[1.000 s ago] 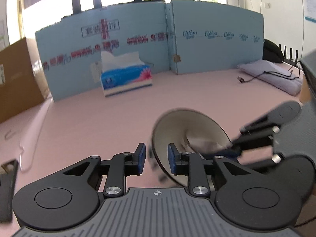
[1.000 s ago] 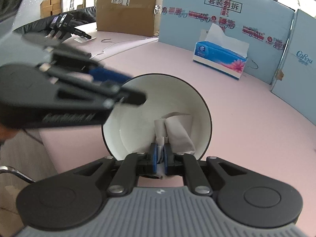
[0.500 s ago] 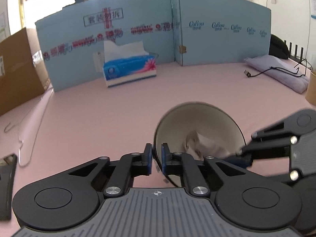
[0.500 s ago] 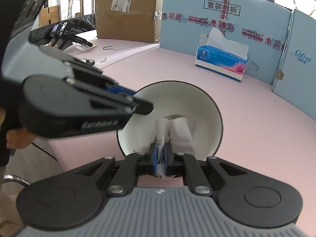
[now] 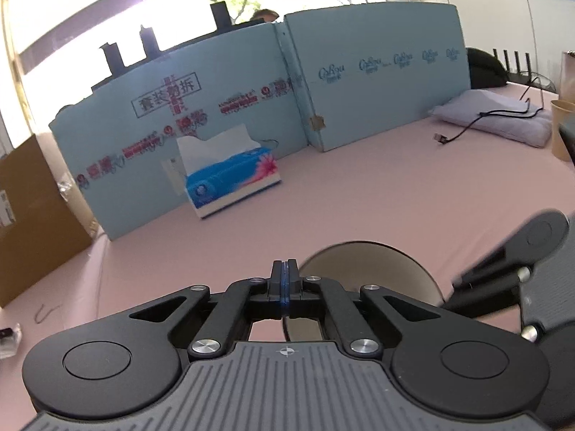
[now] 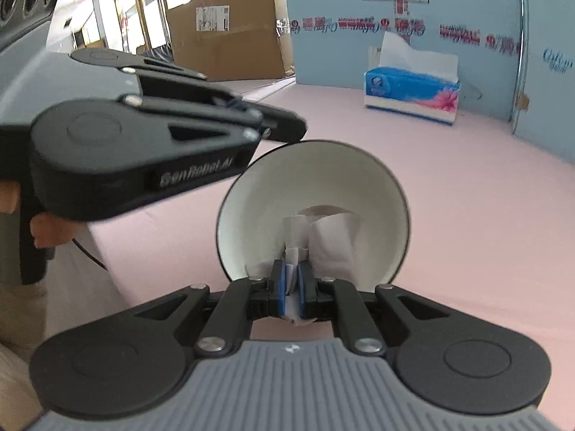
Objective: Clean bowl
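- At the near edge of the table (image 5: 359,197), the bowl (image 6: 323,179) stands tipped on its side, its white inside facing the right wrist camera; the edge drops away just left of it.
- Beyond the bowl, the pink top runs bare to the tissue box (image 5: 231,183) at the back edge, giving open room ahead and to the right.
- Blue boards (image 5: 377,107) wall the back edge; a cardboard box (image 6: 226,36) stands past the left end, and a grey cushion (image 5: 496,118) with a cable and a paper cup (image 5: 560,129) lie towards the right edge.
- The left gripper (image 5: 284,269) has its jaws pressed together on the bowl's upper left rim.
- The right gripper (image 6: 291,280) pinches a crumpled tissue (image 6: 330,237) that lies against the bowl's inner wall.
- A hand (image 6: 46,230) shows behind the left gripper's handle.
- A second ago the left jaws stood apart on either side of the rim; now they are closed, while the right grip on the tissue is unchanged.
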Motion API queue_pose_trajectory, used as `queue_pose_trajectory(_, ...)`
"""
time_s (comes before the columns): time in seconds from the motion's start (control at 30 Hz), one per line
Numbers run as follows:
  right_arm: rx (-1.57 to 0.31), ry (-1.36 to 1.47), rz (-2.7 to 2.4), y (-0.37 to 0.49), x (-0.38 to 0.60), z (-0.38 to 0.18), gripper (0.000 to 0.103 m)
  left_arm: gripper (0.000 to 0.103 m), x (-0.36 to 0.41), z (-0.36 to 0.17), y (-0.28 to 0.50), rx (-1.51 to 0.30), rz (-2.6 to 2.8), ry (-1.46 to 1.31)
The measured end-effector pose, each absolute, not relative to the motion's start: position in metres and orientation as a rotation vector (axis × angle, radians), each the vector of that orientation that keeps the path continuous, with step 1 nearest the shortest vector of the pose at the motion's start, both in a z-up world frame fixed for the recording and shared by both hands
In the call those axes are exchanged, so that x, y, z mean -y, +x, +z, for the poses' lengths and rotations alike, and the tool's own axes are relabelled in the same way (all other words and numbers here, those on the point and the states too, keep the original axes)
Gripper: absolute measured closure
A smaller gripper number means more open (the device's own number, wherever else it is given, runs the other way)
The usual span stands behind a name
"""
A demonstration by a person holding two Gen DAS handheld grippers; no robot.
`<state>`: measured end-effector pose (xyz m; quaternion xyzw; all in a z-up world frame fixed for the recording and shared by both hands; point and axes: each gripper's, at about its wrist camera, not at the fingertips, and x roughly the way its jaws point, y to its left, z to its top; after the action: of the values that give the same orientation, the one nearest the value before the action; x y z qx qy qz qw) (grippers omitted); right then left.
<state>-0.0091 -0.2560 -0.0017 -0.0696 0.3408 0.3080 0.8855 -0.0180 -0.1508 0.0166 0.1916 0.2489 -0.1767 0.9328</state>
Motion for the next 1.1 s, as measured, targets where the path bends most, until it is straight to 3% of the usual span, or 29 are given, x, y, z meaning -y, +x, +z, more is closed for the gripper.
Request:
queue_pose_trajectory(0.13, -0.714, -0.193, 0.639, -0.009, 0.256, -0.003, 0.094, 0.061, 0.143, 0.014, -0.025, -0.533, -0.372, 0.333)
queue_pose_trajectory(0.23, -0.708, -0.196, 0.640, -0.012, 0.257, -0.005, 0.094, 0.062, 0.142, 0.007, -0.027, -0.559, -0.331, 0.335)
queue_pose_trajectory(0.3, -0.704, -0.185, 0.640, -0.012, 0.259, -0.006, 0.094, 0.070, 0.141, 0.003, -0.027, -0.585, -0.322, 0.319)
queue_pose_trajectory(0.33, -0.702, -0.181, 0.639, -0.013, 0.260, -0.006, 0.094, 0.079, 0.141, 0.001, -0.025, -0.598, -0.321, 0.315)
queue_pose_trajectory(0.47, -0.688, -0.185, 0.635, -0.015, 0.259, -0.006, 0.094, 0.085, 0.143, -0.004, -0.020, -0.623, -0.309, 0.309)
queue_pose_trajectory(0.77, -0.686, -0.234, 0.644, -0.020, 0.261, -0.004, 0.094, 0.093, 0.155, -0.002, -0.019, -0.592, -0.340, 0.416)
queue_pose_trajectory(1.1, -0.683, -0.424, 0.623, -0.012, 0.263, 0.000, 0.097, 0.092, 0.165, -0.002, -0.018, -0.567, -0.366, 0.471)
